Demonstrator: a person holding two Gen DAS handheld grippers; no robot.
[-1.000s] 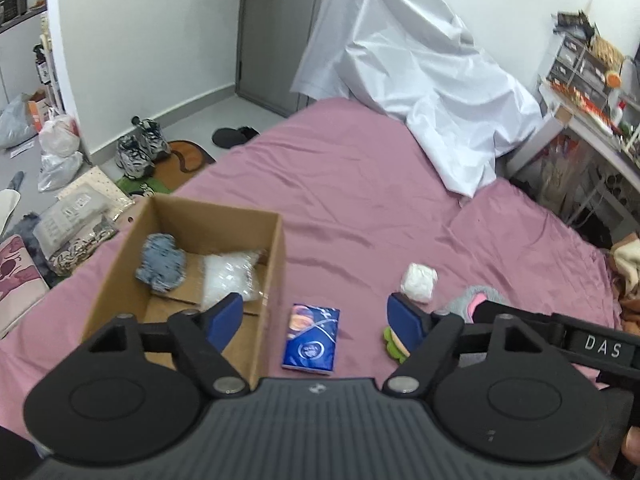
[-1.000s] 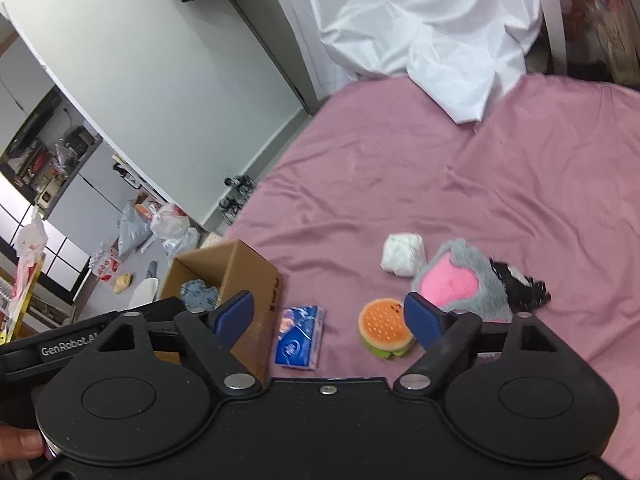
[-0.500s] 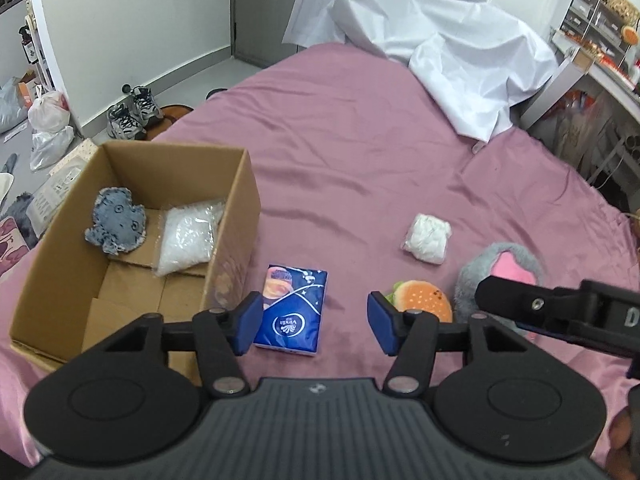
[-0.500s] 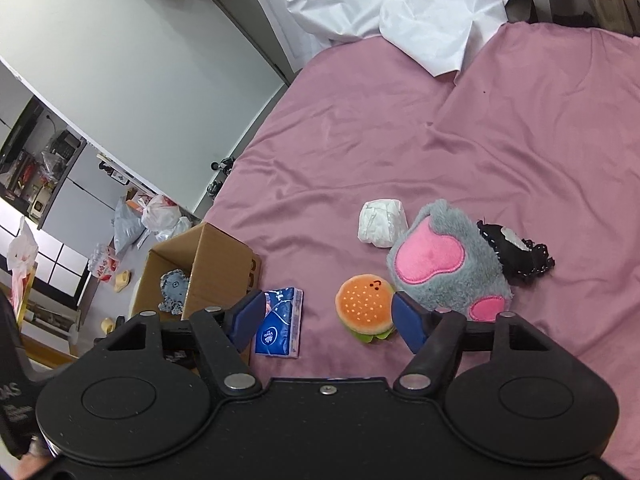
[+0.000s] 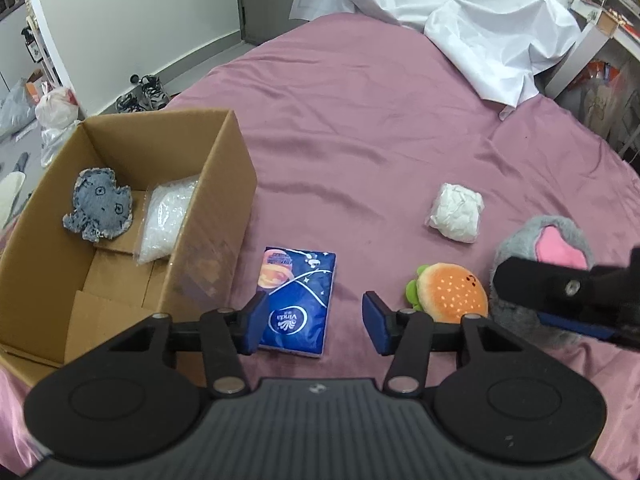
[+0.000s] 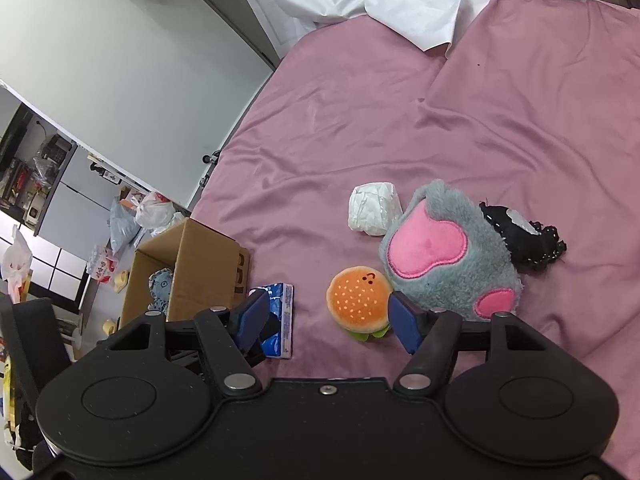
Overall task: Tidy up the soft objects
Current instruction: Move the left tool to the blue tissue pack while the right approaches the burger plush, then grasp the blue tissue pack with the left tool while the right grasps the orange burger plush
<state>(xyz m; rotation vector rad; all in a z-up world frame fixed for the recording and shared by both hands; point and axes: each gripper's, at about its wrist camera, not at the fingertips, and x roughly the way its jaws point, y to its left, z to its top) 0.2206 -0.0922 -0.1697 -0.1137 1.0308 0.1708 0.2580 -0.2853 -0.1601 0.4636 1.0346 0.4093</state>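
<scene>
A cardboard box stands on the pink bed at the left, holding a grey-blue plush and a clear bag of white filling. A blue tissue pack lies beside the box. My left gripper is open just above the pack's near end. A burger plush, a grey-and-pink plush, a white wad and a black lacy item lie to the right. My right gripper is open, low over the burger plush; the box also shows there.
A white sheet is heaped at the far side of the bed. Shoes and plastic bags lie on the floor past the box. A desk with clutter stands at the far right.
Both grippers have moved forward and down toward the bed. The left one has closed in on the tissue pack, the right one on the burger plush. Both stay open.
</scene>
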